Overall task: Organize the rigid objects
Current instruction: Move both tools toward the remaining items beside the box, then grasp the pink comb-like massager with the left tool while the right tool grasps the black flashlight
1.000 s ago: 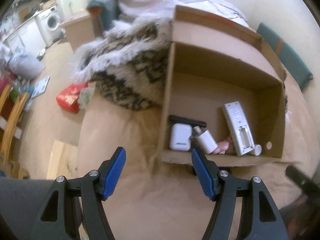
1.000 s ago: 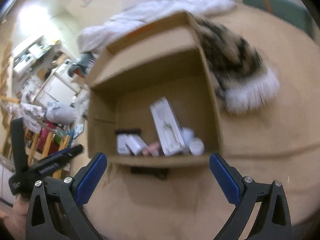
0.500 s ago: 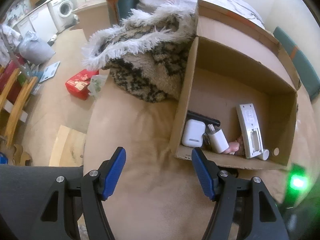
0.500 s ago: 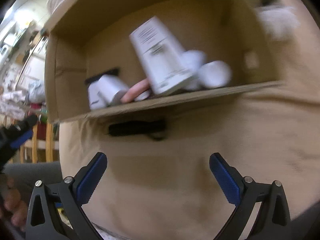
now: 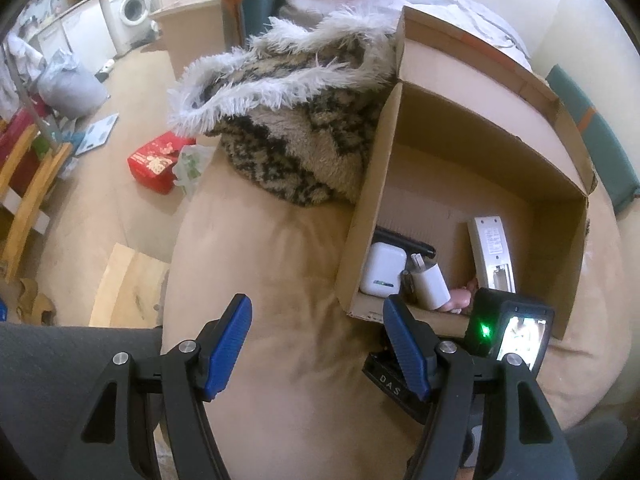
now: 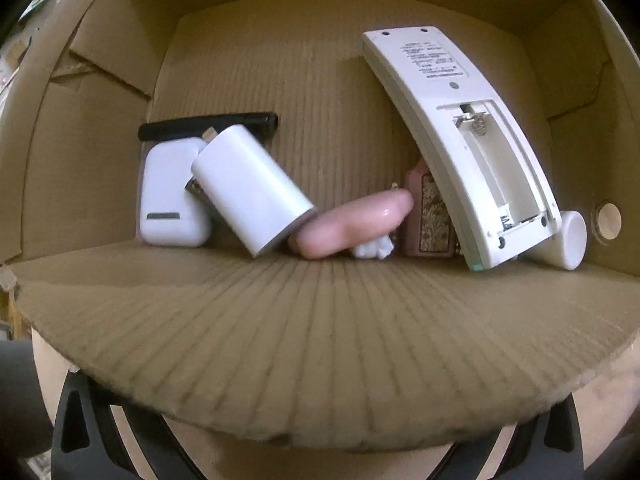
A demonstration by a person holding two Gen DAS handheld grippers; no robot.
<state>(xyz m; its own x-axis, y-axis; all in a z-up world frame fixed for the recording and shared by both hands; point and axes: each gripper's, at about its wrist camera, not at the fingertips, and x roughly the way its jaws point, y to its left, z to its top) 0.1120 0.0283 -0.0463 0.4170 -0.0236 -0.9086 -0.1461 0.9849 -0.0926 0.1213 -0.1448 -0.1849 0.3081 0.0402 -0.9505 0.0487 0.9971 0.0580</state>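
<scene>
Left gripper [image 5: 316, 344] jaws wide and empty, fluffy throw [image 5: 296, 120] left view only, right jaws hidden behind box wall [image 6: 320, 360]

left tool [image 5: 316, 344] open, empty | cardboard box [image 5: 362, 216] beside | beige cushion [image 5: 288, 264] below

We see a tan carpeted floor [image 5: 100, 216], a white washing machine [image 5: 134, 4] under a counter [image 5: 76, 0] at the far wall, a wooden chair [image 5: 24, 184] at left, and a cream wall [image 5: 576, 20] at right.
</scene>
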